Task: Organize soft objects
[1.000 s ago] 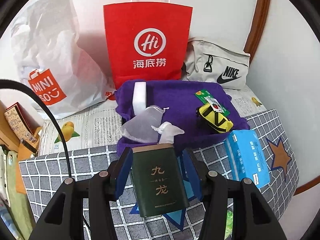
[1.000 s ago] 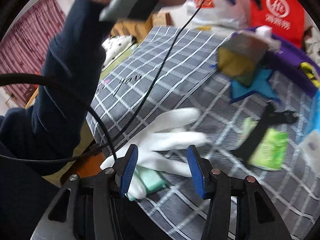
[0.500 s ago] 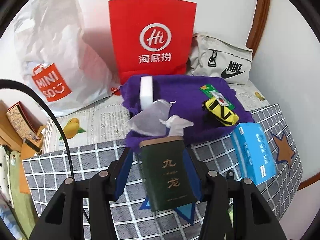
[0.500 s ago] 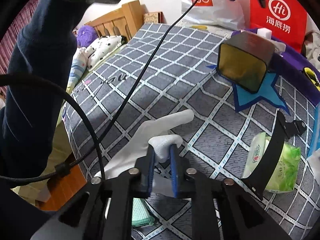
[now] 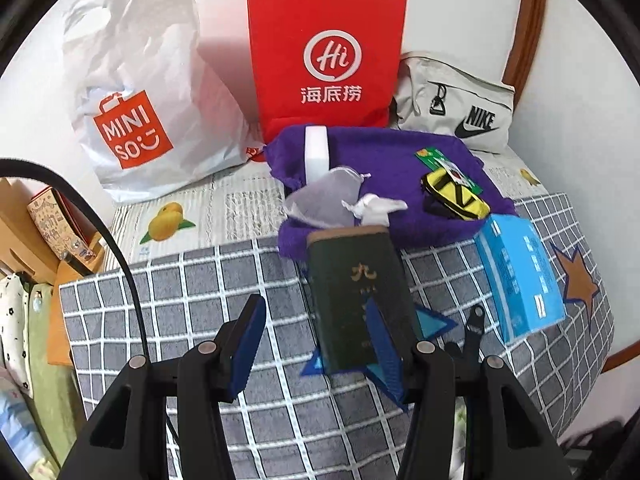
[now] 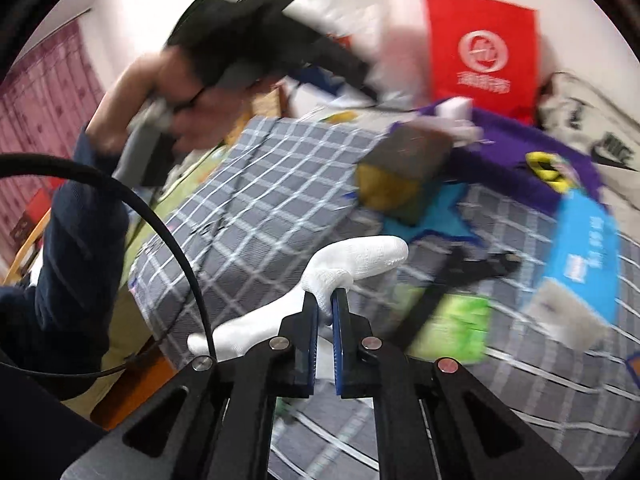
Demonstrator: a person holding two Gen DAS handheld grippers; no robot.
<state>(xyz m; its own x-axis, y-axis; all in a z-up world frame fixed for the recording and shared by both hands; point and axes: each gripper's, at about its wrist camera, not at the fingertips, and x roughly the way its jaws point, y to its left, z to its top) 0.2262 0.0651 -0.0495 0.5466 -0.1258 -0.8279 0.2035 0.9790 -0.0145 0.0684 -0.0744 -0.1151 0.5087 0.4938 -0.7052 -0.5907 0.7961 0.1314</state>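
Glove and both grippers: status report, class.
Right gripper shut on white glove, lifted clear of the bed. Left gripper open; green tin against one finger. Nothing blocking.

The right tongs [image 6: 325, 300] pinch a white glove [image 6: 352, 266] above the checked bedspread [image 6: 260, 184].

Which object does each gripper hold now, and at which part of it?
The right gripper pinches the white glove at a bunched fold near the fingers. The left gripper is open and holds nothing; the green box stands beside one finger.

box [image 5: 356, 288] on checked blanket [image 5: 180, 300] | towel [image 5: 384, 160] behind it – paper bag [image 5: 326, 56] behind towel
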